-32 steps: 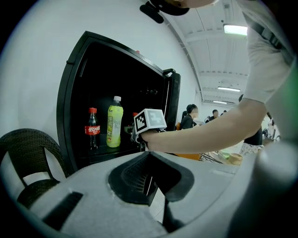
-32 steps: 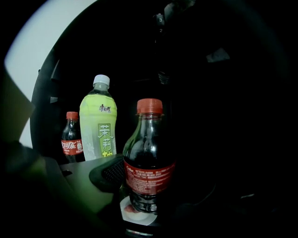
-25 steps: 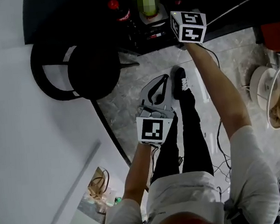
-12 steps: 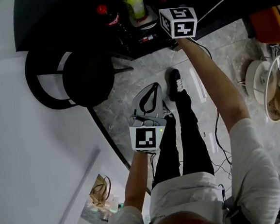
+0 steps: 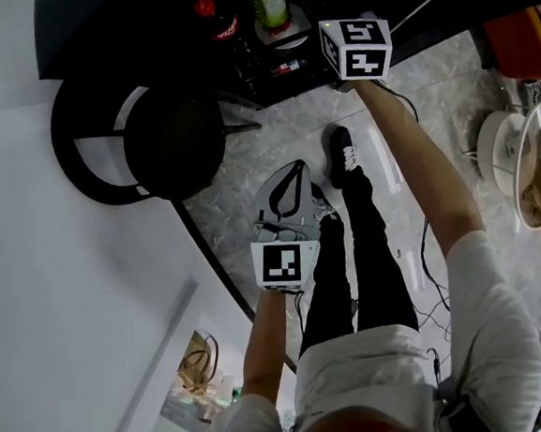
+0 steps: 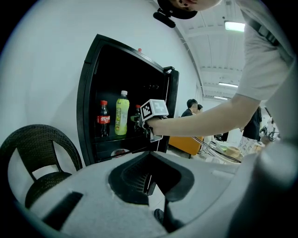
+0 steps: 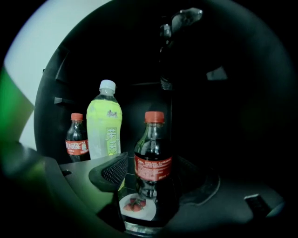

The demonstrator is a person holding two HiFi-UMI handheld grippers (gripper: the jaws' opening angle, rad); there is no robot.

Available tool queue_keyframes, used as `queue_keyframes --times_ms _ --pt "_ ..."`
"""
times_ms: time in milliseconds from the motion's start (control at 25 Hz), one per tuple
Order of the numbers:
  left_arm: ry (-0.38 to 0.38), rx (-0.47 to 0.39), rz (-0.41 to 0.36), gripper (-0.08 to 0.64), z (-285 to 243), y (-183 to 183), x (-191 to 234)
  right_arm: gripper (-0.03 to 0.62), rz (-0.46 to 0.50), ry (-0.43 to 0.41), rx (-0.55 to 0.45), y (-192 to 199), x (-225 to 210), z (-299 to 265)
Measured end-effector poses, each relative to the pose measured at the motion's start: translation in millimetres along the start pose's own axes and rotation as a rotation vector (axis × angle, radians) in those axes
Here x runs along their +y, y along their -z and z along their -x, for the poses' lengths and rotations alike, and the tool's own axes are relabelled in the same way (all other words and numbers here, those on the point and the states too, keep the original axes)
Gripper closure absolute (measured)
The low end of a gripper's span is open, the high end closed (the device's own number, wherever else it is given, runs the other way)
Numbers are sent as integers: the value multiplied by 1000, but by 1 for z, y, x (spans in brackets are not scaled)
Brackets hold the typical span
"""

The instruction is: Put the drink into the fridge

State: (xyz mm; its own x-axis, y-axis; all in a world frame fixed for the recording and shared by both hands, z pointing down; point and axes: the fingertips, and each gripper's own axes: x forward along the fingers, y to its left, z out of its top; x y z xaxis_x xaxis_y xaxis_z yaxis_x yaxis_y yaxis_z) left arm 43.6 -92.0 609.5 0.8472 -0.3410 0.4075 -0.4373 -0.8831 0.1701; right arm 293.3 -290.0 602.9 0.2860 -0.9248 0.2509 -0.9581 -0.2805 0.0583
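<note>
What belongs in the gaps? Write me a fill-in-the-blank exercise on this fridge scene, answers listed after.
The cola bottle between the jaws of the right gripper has a ___ cap.
The yellow-green bottle farther in has a ___ cap.
The left gripper, away from the fridge, holds ___.
Beside the fridge stands a dark wicker ___.
Missing words: red; white; nothing; chair.

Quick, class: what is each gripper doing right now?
Left gripper: closed, empty.
Right gripper: closed on the cola bottle.
</note>
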Motion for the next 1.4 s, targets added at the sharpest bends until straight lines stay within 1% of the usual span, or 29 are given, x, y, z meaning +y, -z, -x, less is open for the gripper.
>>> queue_keyframes --times_ms 160,320,400,480,640,800,880,1080,1240,1400 --pt "-10 15 2 551 10 -10 -1 296 -13 -1 36 3 3 24" --pt "-7 -8 -11 551 16 -36 -4 296 51 11 33 -13 0 63" --pt "-1 -35 -40 551 21 -48 -7 296 71 2 23 -22 8 88" --pt "-2 -59 -61 551 27 -63 -9 296 70 -12 13 -31 19 116" --pt "-22 -86 -70 551 43 -91 -20 296 62 -26 26 -42 37 177" --pt "-68 -56 -116 551 58 -100 -23 296 36 -17 35 -63 47 218" --pt "-85 -56 -107 551 67 -110 -24 296 23 -22 25 -77 52 230" --pt "-126 -72 -49 551 102 -134 -30 296 16 -35 27 -101 62 272" --pt "-141 -117 -31 551 118 -164 -30 296 26 -45 41 -116 65 293" --pt "-173 -168 -37 551 132 -188 -27 298 25 -45 8 -130 68 306"
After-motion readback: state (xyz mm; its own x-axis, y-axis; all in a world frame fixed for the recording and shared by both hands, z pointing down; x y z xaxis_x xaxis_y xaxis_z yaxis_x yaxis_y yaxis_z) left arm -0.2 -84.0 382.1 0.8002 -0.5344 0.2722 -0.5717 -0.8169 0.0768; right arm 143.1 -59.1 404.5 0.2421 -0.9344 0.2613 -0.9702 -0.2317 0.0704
